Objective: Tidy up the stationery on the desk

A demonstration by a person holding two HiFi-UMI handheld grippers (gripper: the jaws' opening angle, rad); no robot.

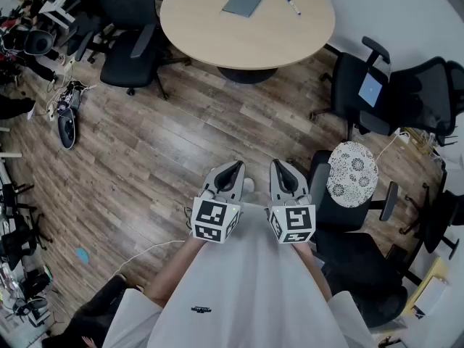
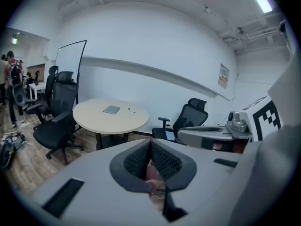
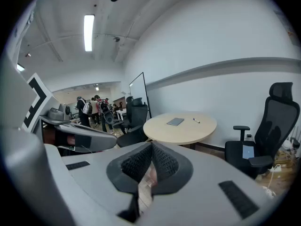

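i hold both grippers close to my body, well back from the round table [image 1: 217, 42], with open wooden floor [image 1: 159, 143] between them and it. my left gripper [image 1: 233, 170] has its jaws pressed together at the tips with nothing between them; in its own view the ribbed pads [image 2: 137, 160] meet along one line. my right gripper [image 1: 280, 168] is the same, jaws closed tip to tip and holding nothing. the two sit side by side, near each other but not touching, both pointing towards the table. on the table top a flat grey notebook [image 1: 243, 2] lies towards the far side, and a pen [image 1: 293, 6] lies near it on the right, not touching it. both are well apart from my grippers. a black office chair [image 1: 134, 46] stands at the table's left edge. another black chair [image 1: 361, 85] stands off the table's right side with a flat blue thing [image 1: 370, 89] on its seat. on the near side of the table, just right of my right gripper, a third chair carries a round patterned cushion [image 1: 353, 172]. a whiteboard [image 2: 70, 74] stands by the wall behind the table's left.
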